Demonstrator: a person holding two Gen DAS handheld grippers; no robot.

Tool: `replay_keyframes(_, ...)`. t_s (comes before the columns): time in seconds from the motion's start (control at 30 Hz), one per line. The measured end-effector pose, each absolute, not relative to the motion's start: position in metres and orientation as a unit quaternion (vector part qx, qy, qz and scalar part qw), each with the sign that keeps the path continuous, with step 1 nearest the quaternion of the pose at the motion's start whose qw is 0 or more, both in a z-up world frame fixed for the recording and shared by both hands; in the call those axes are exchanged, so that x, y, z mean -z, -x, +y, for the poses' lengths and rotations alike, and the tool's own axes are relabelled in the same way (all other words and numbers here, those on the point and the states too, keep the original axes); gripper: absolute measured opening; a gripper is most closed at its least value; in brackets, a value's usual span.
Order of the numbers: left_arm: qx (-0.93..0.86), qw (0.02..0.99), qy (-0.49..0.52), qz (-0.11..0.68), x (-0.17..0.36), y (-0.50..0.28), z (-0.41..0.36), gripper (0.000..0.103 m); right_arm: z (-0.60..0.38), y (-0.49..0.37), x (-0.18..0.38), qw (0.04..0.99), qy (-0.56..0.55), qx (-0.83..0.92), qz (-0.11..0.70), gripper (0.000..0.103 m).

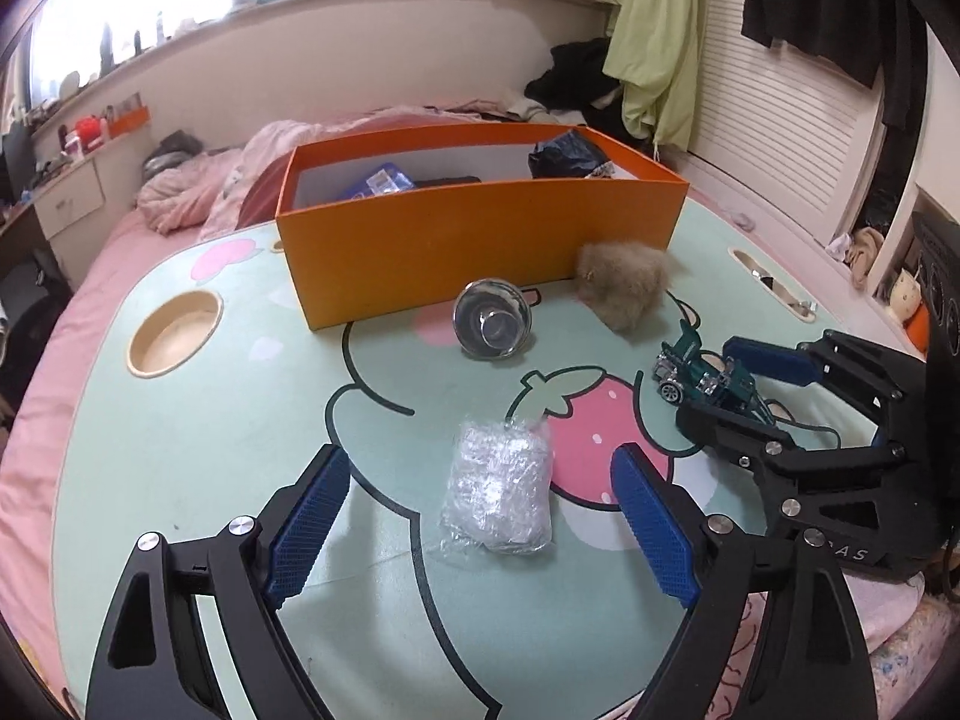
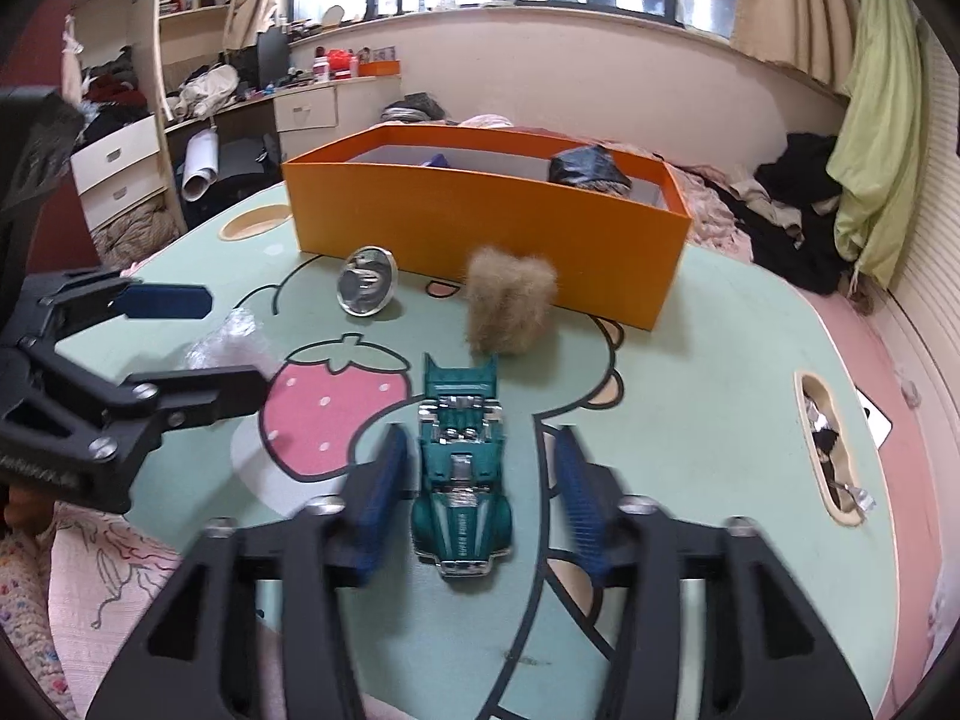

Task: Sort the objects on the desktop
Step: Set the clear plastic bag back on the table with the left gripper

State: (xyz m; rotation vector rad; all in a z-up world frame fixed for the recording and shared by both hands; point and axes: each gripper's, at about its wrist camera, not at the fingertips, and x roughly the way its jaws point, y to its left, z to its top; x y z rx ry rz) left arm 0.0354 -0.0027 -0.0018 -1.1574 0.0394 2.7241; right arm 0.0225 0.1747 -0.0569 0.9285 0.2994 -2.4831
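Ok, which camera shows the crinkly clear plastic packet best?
Left wrist view: the clear plastic packet lies whole and unobstructed between the open left gripper fingers. The right wrist view shows only a blurred edge of it, behind the left gripper.

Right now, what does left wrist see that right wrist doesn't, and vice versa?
Left wrist only: a blue item inside the orange box, and the whole clear plastic packet between the open left gripper.
Right wrist only: shelves and drawers, and the green toy car between the open right gripper.
Both: box, silver bowl, fuzzy tan ball, car.
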Motion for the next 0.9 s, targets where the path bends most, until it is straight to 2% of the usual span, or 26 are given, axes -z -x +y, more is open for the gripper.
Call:
replay_keyframes(0.13, -0.907, 0.071, 0.413, 0.036, 0.0097, -0.0315, 0.0028, 0.099, 0.1706, -0.0246, 0.0565, 0.227, -0.336, 0.906, 0.121, 0.066)
replay_keyframes(0.27, -0.906, 0.071, 0.415, 0.034, 0.0091, -0.0332, 0.005, 0.102, 0.1694, -0.0249, 0.056, 0.226, -0.335, 0.906, 0.124, 0.067)
replay_keyframes(0.9, -0.906, 0.071, 0.416, 0.034, 0.009, -0.0348, 0.0058, 0.103, 0.1676, -0.0265, 0.0552, 0.226, -0.336, 0.906, 0.123, 0.067)
